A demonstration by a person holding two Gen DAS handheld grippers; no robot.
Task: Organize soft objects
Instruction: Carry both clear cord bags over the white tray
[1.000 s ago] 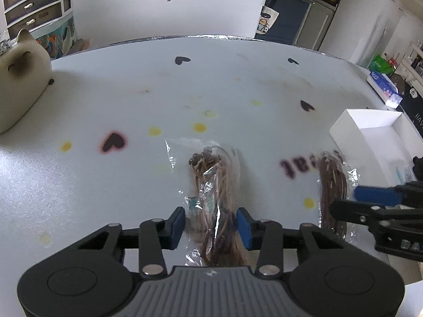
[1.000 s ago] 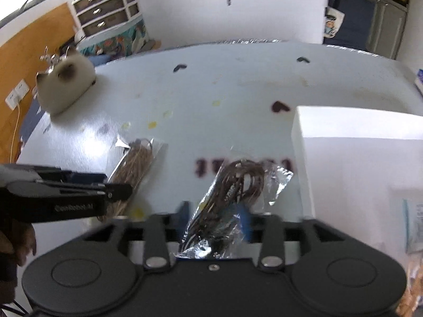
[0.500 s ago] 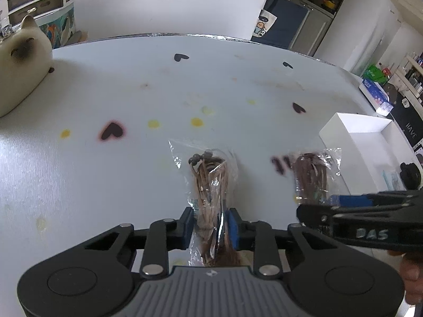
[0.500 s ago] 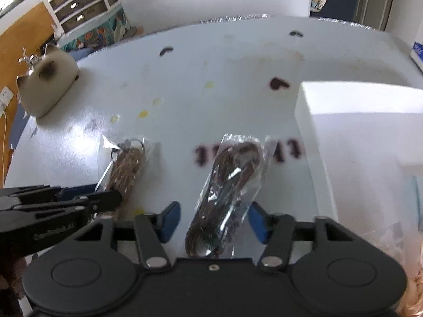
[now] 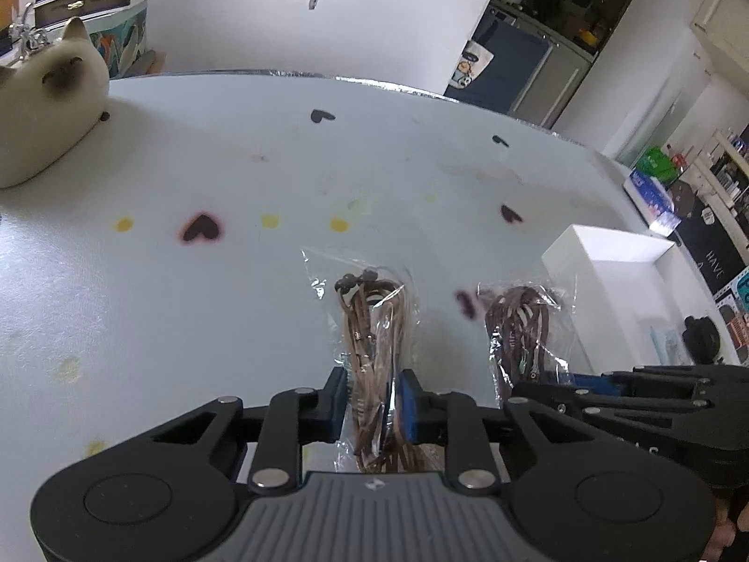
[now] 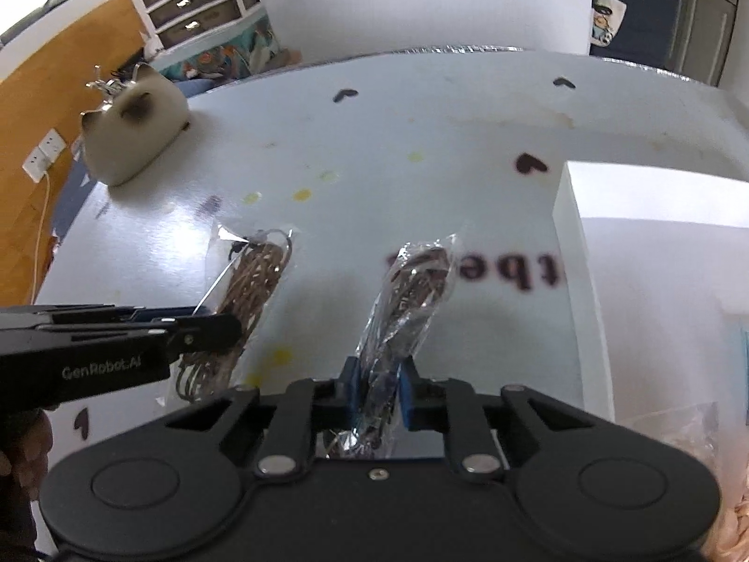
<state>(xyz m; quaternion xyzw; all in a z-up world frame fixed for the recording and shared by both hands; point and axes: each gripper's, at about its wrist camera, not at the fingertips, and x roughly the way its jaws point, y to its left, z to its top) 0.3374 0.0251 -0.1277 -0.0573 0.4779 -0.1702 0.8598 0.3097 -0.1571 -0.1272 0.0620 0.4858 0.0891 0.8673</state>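
Note:
Two clear plastic bags of coiled brown cord are at the near side of the white table. My left gripper point(image 5: 373, 398) is shut on the light brown cord bag point(image 5: 374, 323), which also shows in the right wrist view point(image 6: 248, 295). My right gripper point(image 6: 379, 388) is shut on the dark brown cord bag point(image 6: 407, 295) and holds it raised off the table; it also shows in the left wrist view point(image 5: 519, 328). The two grippers are side by side. A white box point(image 6: 655, 243) stands just right of the dark bag.
A cream cat-shaped holder point(image 5: 42, 107) stands at the table's far left. The table point(image 5: 327, 164) has heart and dot marks. A bag of pale items point(image 6: 679, 445) lies in the white box's near part. Drawers and cabinets stand behind the table.
My right gripper has shut on the dark cord bag and lifted it. My left gripper has stayed shut on the light cord bag and raised it a little.

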